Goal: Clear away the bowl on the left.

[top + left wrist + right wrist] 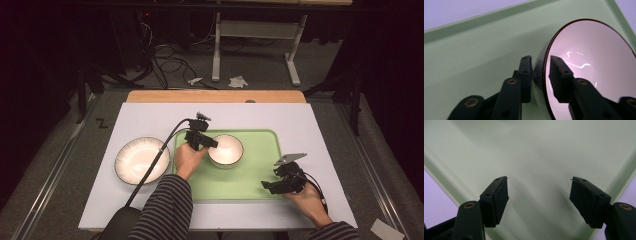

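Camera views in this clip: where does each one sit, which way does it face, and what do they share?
High view: above the person's side, facing forward and down on the table; both forearms, left gripper, right gripper.
Left gripper view: rides that gripper, along its jaws straddling the bowl rim.
Right gripper view: rides that gripper, down onto the bare green tray; jaws wide apart.
Shared: all three show the tray.

Bowl point(594, 65) cut off at frame edge
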`<state>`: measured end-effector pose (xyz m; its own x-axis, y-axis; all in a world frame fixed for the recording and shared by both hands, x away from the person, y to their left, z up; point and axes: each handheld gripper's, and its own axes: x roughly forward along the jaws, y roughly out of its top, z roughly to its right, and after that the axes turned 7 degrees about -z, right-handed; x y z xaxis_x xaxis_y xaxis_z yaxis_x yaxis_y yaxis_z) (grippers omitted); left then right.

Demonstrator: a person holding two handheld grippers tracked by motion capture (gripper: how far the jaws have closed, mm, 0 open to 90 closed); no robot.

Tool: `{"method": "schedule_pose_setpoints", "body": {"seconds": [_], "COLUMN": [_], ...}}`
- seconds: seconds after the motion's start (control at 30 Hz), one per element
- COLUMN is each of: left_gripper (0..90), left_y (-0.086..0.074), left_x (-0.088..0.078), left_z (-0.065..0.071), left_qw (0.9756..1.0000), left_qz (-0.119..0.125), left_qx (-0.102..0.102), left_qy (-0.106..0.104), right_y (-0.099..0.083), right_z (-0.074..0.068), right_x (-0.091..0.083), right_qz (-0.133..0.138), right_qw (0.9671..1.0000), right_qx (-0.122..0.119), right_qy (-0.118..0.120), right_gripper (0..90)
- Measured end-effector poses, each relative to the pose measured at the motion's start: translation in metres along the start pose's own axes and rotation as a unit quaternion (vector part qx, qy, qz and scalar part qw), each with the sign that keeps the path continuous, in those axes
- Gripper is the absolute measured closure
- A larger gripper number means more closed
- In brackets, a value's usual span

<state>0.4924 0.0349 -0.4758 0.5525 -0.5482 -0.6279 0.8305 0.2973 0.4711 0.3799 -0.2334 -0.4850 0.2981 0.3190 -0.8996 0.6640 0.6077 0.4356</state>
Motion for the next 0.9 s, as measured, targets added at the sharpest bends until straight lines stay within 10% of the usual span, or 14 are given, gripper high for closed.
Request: {"method": "schedule_pose_setpoints", "body": {"seconds": [0.37, 0.9], "left_gripper": [51.2, 47.5], "left_y": [0.004, 0.010], "left_x": [-0.021, -0.059], "left_z": [0.003, 0.004], "left_qw": [0.9990, 0.9975], "left_qz": [0.022, 0.040], "left_qx": [0.032, 0.049], "left_qy": [-0.022, -0.030], "right_y": [0.000, 0.001], "right_z": [0.000, 0.001], "right_x": [0.000, 0.000], "right_qz": [0.000, 0.000], "right_qw": [1.0000, 1.0000], "right_qx": [-0.003, -0.002], "right_qy": [-0.001, 0.001], "right_gripper": [32.2, 32.3]}}
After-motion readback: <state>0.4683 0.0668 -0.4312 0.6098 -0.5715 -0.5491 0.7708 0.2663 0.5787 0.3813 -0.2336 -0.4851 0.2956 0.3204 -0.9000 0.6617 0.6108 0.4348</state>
